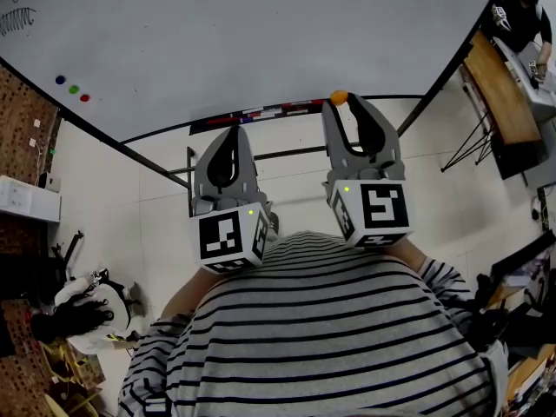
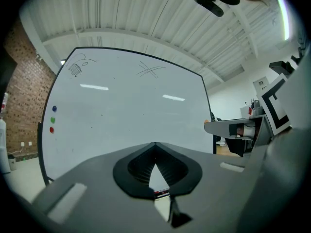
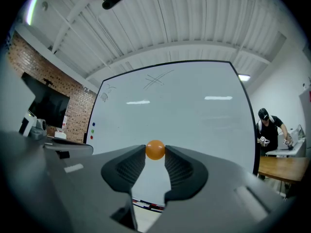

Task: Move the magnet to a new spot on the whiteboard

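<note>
Black-and-white striped shirt [image 1: 321,337]; grey left hand-held gripper [image 1: 232,130], right hand-held gripper [image 1: 343,102]; black-white marker cubes [image 1: 382,207].

**A:** Bright, even light from overhead. A tube light [image 2: 283,16] flares at the top right of the left gripper view, and pale streaks of glare sit on the whiteboard [image 3: 194,125] in both gripper views.

**B:** Yeah, plus heavy fisheye: the board edges bow and the corners go black. The head view looks dimmer, greyish, a bit soft.

**A:** The close-up jaw bodies are blurry, though the orange magnet [image 3: 155,149] stays fairly sharp.
</note>
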Demonstrator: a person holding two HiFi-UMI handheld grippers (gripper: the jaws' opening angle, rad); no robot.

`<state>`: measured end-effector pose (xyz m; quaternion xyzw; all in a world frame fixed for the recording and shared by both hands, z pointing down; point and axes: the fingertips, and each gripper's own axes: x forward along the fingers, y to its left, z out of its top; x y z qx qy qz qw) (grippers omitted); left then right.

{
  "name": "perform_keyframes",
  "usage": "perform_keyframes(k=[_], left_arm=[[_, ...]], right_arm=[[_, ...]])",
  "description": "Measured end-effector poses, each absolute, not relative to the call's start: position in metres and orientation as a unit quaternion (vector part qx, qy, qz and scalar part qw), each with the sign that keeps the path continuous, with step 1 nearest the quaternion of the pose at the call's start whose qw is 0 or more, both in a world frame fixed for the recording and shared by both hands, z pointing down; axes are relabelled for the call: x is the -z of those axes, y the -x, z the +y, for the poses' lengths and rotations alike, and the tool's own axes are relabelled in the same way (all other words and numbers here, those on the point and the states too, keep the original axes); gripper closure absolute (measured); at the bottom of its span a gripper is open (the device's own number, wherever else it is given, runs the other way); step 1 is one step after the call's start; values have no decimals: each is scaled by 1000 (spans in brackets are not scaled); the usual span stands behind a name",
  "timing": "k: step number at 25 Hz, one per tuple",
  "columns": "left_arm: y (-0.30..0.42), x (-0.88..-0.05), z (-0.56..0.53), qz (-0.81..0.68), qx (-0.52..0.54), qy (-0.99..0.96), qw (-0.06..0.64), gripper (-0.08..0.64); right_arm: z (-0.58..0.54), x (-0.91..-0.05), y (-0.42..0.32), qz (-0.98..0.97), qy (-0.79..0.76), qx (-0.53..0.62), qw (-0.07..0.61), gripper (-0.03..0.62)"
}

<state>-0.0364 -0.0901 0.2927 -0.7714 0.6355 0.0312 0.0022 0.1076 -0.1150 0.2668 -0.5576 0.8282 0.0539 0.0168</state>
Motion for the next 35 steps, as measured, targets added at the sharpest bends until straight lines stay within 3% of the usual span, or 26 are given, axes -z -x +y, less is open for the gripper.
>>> perform_keyframes(k=[11,27,35], left_arm=[[52,-310,-110,647,-26,762,-21,545],[141,-288,-240,622,-27,783,-12,545],[164,-295,-278,611,-23,791,-20,545]], right_arm=[[-139,-269,-93,833,549,-70,2,468],[-297,-192,-38,777,614,-132,36,468],[-341,-198,-23,763,635,-115,32,468]])
